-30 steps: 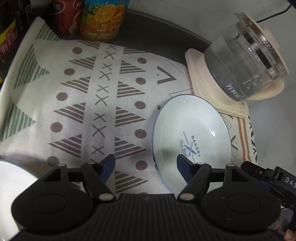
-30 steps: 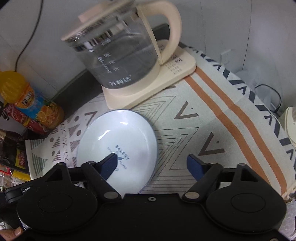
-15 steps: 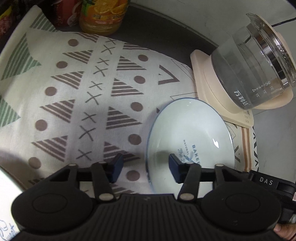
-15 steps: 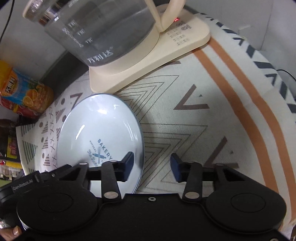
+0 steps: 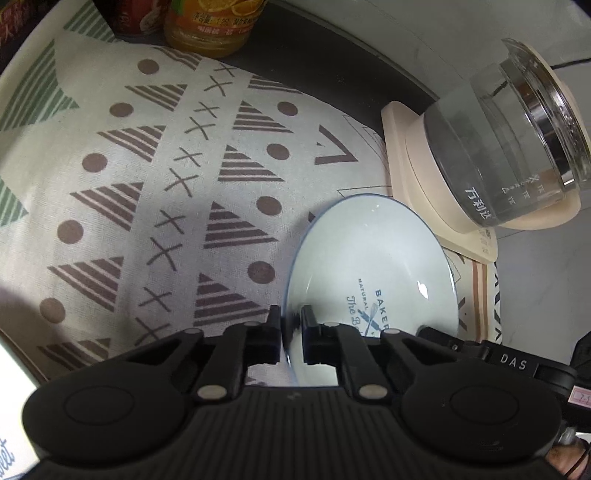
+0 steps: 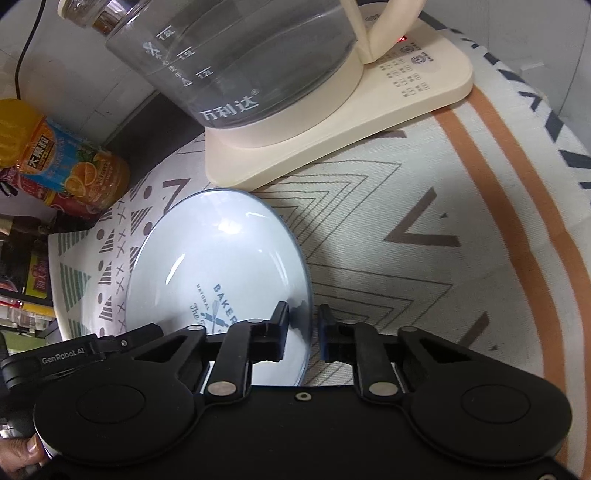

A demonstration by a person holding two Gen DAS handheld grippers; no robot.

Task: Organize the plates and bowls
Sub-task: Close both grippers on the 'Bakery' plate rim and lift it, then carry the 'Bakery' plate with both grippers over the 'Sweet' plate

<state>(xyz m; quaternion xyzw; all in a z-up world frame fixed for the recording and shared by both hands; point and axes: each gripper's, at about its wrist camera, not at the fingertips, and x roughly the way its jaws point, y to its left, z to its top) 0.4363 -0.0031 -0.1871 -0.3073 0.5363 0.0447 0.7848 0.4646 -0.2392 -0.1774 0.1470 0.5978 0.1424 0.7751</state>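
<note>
A pale blue bowl-like plate (image 5: pixel 373 266) with a dark rim and "BAKERY" print lies on the patterned cloth; it also shows in the right wrist view (image 6: pixel 221 273). My left gripper (image 5: pixel 291 332) is shut on the plate's left rim, one finger on each side of the edge. My right gripper (image 6: pixel 303 326) straddles the plate's right rim, nearly closed, with a small gap on the outer side. The right gripper's body (image 5: pixel 509 363) shows at the lower right of the left wrist view.
A glass kettle (image 6: pixel 251 55) on a cream base (image 6: pixel 369 110) stands just behind the plate. An orange juice bottle (image 5: pixel 210 26) and a red can (image 5: pixel 136 18) stand at the back left. A white object (image 5: pixel 11 424) lies at the lower left.
Both grippers moved forward and down onto the plate's opposite rims and closed their fingers, from wide open to pinching the edges.
</note>
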